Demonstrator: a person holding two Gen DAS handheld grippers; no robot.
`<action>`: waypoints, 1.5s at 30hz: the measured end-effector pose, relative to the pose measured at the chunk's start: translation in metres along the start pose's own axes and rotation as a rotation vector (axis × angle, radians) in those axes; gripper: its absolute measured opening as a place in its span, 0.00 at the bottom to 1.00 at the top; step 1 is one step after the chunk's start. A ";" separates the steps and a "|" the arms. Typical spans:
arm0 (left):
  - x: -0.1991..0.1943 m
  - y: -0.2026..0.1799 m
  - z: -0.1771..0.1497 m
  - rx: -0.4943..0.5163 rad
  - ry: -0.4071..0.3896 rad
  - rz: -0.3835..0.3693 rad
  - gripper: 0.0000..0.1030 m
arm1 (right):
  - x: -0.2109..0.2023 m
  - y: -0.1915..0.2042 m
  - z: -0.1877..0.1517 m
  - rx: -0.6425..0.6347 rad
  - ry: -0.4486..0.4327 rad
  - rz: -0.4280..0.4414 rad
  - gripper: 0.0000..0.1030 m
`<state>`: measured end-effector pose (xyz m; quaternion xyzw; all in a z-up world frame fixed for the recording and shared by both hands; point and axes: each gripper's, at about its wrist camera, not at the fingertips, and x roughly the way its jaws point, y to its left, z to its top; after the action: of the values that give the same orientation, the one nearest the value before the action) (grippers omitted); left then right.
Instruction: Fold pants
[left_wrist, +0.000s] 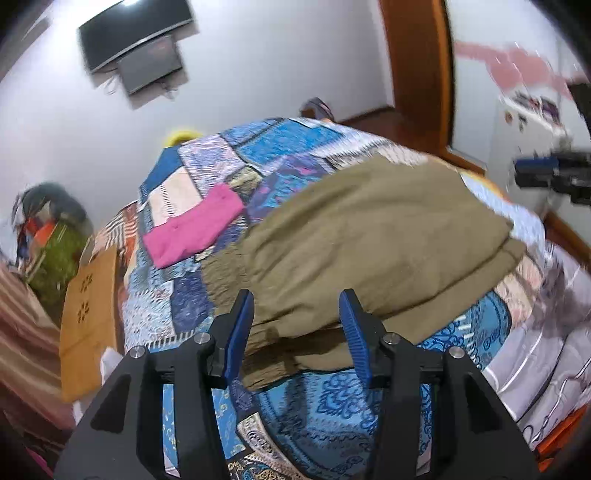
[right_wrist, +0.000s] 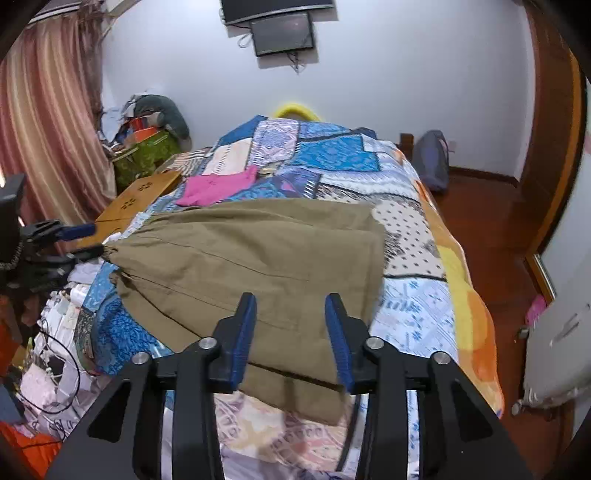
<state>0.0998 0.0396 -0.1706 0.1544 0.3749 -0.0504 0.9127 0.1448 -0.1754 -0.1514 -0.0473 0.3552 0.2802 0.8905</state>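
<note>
Olive-brown cotton pants (right_wrist: 255, 258) lie folded over on the bed with the blue patchwork quilt (right_wrist: 332, 158), gathered waistband toward the bed's left edge, hem layers stacked toward the near edge.

Left tongs (left_wrist: 297, 314): blue-padded fingers spread, nothing between them; they hover just above the crumpled waistband end of the pants (left_wrist: 369, 236). Contact with fabric: cannot tell. In the right wrist view, the left tongs (right_wrist: 79, 240) show at the left margin, tips at the bunched waistband corner.

Right tongs (right_wrist: 290, 317): fingers spread, empty, positioned over the near hem part of the pants. In the left wrist view, they (left_wrist: 532, 173) appear blurred at the right margin, apart from the cloth.

Folded pink garment (right_wrist: 218, 188) lies on the quilt beyond the pants, not touching them. Wooden perforated board (right_wrist: 144, 199) leans at the bed's left side.
</note>
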 end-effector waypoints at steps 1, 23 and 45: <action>0.004 -0.005 -0.001 0.019 0.010 -0.005 0.47 | 0.003 0.005 0.000 -0.013 0.003 0.006 0.36; 0.045 -0.023 0.004 0.068 0.086 -0.113 0.52 | 0.070 0.070 -0.016 -0.161 0.157 0.128 0.44; 0.039 -0.028 0.005 0.063 0.055 -0.114 0.50 | 0.066 0.064 -0.003 -0.132 0.065 0.164 0.09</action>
<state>0.1252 0.0124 -0.2015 0.1628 0.4064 -0.1099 0.8924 0.1478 -0.0919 -0.1903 -0.0856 0.3672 0.3734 0.8476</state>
